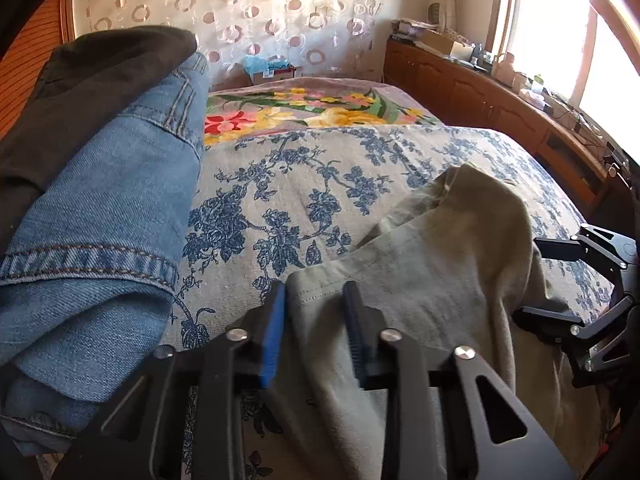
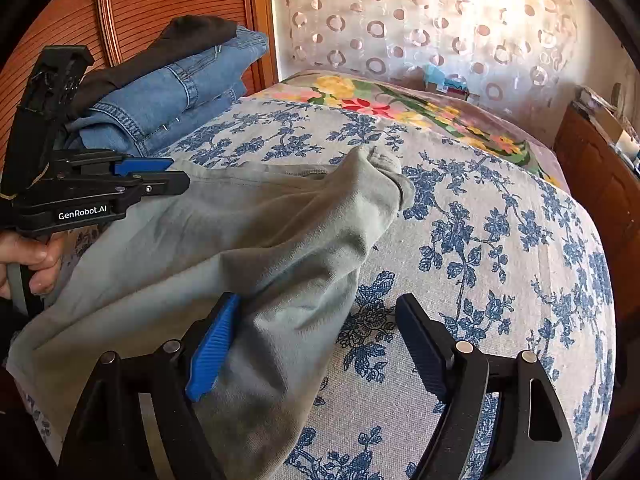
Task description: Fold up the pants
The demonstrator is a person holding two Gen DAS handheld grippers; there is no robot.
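Note:
Grey-green pants (image 1: 440,260) (image 2: 260,220) lie crumpled on the blue-flowered bedspread (image 1: 300,180) (image 2: 500,240). My left gripper (image 1: 315,320) (image 2: 176,174) straddles a stitched edge of the pants. Its jaws stand a narrow gap apart, with cloth between them that does not look pinched. My right gripper (image 2: 316,320) (image 1: 536,280) is open wide at the pants' other side. Its blue pad (image 2: 212,348) touches the cloth and its dark pad (image 2: 424,344) hangs over bare bedspread. A person's hand (image 2: 36,264) holds the left gripper's handle.
Folded blue jeans (image 1: 100,200) (image 2: 172,92) are stacked at the bed's left, a black garment (image 1: 100,68) (image 2: 192,32) on top. A bright flowered blanket (image 1: 304,108) covers the far end. A cluttered wooden cabinet (image 1: 480,92) runs along the right, under the window.

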